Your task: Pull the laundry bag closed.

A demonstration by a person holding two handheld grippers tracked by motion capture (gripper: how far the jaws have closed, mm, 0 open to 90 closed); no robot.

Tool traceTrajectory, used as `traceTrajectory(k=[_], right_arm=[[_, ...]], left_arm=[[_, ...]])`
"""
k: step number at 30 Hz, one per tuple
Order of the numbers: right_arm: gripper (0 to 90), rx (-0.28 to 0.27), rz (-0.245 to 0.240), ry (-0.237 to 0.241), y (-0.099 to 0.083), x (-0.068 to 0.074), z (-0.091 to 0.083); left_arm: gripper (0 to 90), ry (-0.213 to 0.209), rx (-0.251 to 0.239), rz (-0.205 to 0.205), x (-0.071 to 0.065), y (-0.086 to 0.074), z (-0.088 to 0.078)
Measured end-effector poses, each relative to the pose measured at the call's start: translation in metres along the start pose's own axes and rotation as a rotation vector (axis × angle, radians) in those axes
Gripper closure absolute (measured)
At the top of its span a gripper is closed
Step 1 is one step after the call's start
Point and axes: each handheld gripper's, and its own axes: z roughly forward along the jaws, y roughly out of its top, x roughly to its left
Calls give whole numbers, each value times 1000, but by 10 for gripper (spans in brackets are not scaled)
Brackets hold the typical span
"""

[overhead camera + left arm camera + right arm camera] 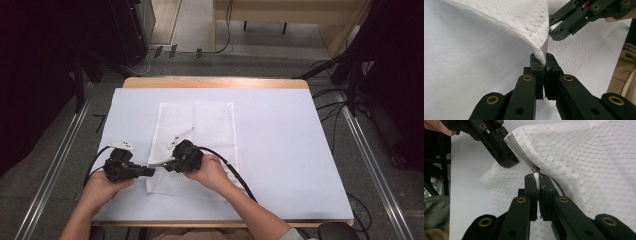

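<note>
High view shows the white mesh bag (197,145) lying flat near the middle of the white surface (280,150), with both claws meeting at its lower left edge. The left claw (150,171) sits at the lower left of the frame, the right claw (169,165) just beside it toward the centre, each held in one of the person's hands.

In the left gripper view, the left claw (545,58) is clamped tight on the bag's zipper edge (544,47), lifting the mesh into a ridge. In the right gripper view, the right claw (537,180) is closed on the white zipper pull (536,177), just below the small metal slider (534,168), with the grey zipper tape (517,148) running up toward the other claw.

The work looks like running the zipper along while the fabric is held taut. The pull tab is thin and only pinched at its tip, so a tug off the line of the tape could slip it free. If the left claw's hold gives, the mesh would bunch and the slider could jam or snag the loose weave.
</note>
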Motion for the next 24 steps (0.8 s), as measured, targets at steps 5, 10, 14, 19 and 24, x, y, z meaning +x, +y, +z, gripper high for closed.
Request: traceTrajectory(k=[5, 10, 14, 19, 24], right_arm=[[880, 2, 10, 1, -2, -3, -3], [880, 8, 19, -5, -8, -9, -10], [879, 10, 20, -8, -11, -10, -14], [879, 19, 11, -13, -13, -10, -17], [879, 22, 12, -15, -17, -12, -21]], left_arm=[[883, -1, -16, -10, 1, -1, -2], [882, -5, -23, -13, 1, -2, -3], [881, -7, -28, -7, 1, -2, -3], [880, -13, -25, -7, 1, -3, -4], [880, -15, -28, -7, 1, -3, -4]])
